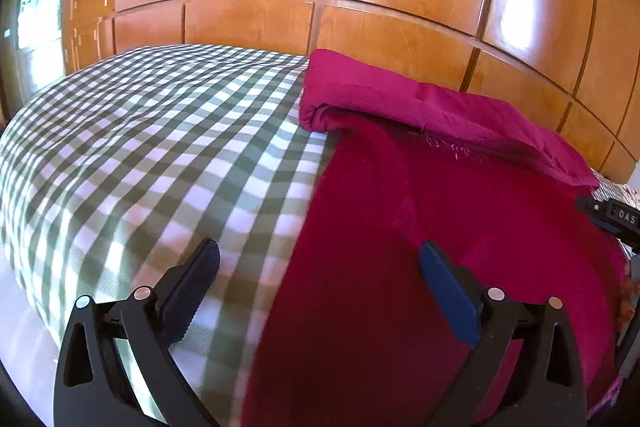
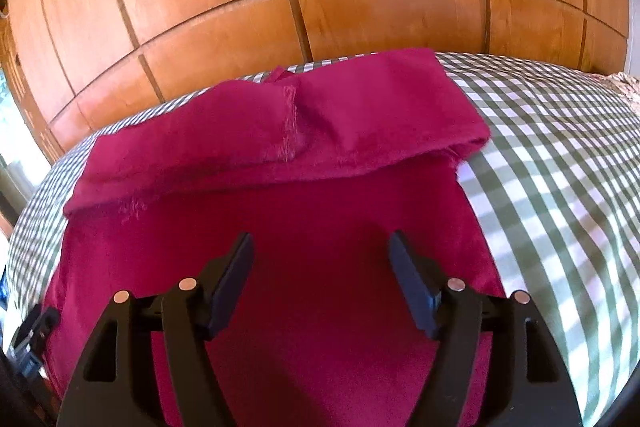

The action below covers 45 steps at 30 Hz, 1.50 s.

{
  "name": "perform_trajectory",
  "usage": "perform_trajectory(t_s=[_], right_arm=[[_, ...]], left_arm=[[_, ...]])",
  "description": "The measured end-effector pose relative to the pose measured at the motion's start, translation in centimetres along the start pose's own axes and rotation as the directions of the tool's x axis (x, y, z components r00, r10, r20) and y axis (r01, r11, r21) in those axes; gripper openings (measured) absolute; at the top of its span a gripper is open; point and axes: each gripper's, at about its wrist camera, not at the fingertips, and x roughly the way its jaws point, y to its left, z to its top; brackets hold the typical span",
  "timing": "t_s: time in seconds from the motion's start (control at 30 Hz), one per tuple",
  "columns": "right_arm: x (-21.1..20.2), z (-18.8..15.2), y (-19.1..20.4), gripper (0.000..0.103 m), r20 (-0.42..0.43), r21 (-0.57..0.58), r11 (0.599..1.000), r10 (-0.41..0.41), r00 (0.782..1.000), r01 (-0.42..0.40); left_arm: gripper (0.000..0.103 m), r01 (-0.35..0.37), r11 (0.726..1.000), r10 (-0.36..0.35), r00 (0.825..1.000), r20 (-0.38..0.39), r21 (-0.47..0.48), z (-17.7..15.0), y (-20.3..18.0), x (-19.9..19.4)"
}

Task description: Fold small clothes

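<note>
My left tongs [image 1: 320, 291] stand spread wide with nothing between the pads, over the left edge of the red cloth [image 1: 400, 227], one finger above the checked cover [image 1: 160, 147] and the other above the cloth. My right tongs [image 2: 320, 275] are parted too and empty, hanging over the middle of the cloth's near half.

The cloth lies flat on the cover. Its far edge is turned back toward me as a band [image 2: 280, 123] lying across the top, with a seam showing pale on it. I judge one fold is laid and I am between grips.

The next move, as I read it, calls for a fresh hold, each pair pinching a near corner or a side edge through all layers, then carrying it over evenly so the band does not slide or bunch.
</note>
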Motion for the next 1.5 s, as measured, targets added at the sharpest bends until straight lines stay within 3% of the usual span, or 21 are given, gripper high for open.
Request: perform_trajectory(t_s=[0.4, 0.57, 0.6, 0.77, 0.93, 1.03, 1.1, 1.33, 1.5], right_arm=[[-4.6, -2.9, -2.2, 0.074, -0.005, -0.102, 0.994, 0.03, 1.0, -0.03], [-7.4, -3.7, -5.6, 0.065, -0.023, -0.051, 0.989, 0.141, 0.99, -0.142], [-7.8, -4.0, -6.8, 0.064, -0.035, -0.018, 0.984, 0.176, 0.984, -0.177], [-8.8, -5.5, -10.7, 0.047, -0.08, 0.113, 0.954, 0.286, 0.955, -0.276], [-9.7, -7.4, -13.1, 0.044, -0.082, 0.221, 0.895, 0.413, 0.907, -0.388], [-10.0, -8.2, -13.3, 0.044, -0.112, 0.236, 0.869, 0.47, 0.876, -0.436], [-10.3, -9.0, -13.3, 0.044, -0.127, 0.233, 0.863, 0.483, 0.866, -0.447], [-10.9, -10.7, -13.6, 0.044, -0.169, 0.293, 0.828, 0.537, 0.826, -0.478], [-10.7, -12.3, -12.3, 0.045, -0.273, 0.266, 0.833, 0.548, 0.79, -0.485]], left_arm=[[0.099, 0.056, 0.997, -0.055, 0.998, -0.023, 0.048, -1.0, 0.9, -1.3], [0.098, 0.159, 0.986, -0.155, 0.984, -0.087, 0.047, -1.1, 2.0, -2.0], [0.097, 0.172, 0.984, -0.167, 0.982, -0.093, 0.046, -1.2, 2.1, -2.1], [0.067, 0.232, 0.973, -0.229, 0.966, -0.122, 0.015, -1.6, 3.9, -2.8], [0.063, 0.349, 0.935, -0.354, 0.921, -0.164, -0.055, -2.6, 5.8, -3.5], [0.063, 0.414, 0.906, -0.423, 0.881, -0.211, -0.084, -4.0, 6.3, -3.6], [0.063, 0.443, 0.891, -0.453, 0.856, -0.247, -0.097, -4.7, 6.4, -3.6], [0.066, 0.462, 0.88, -0.472, 0.826, -0.307, -0.108, -5.7, 6.2, -3.6], [0.067, 0.474, 0.876, -0.473, 0.813, -0.34, -0.088, -6.2, 5.7, -3.5]])
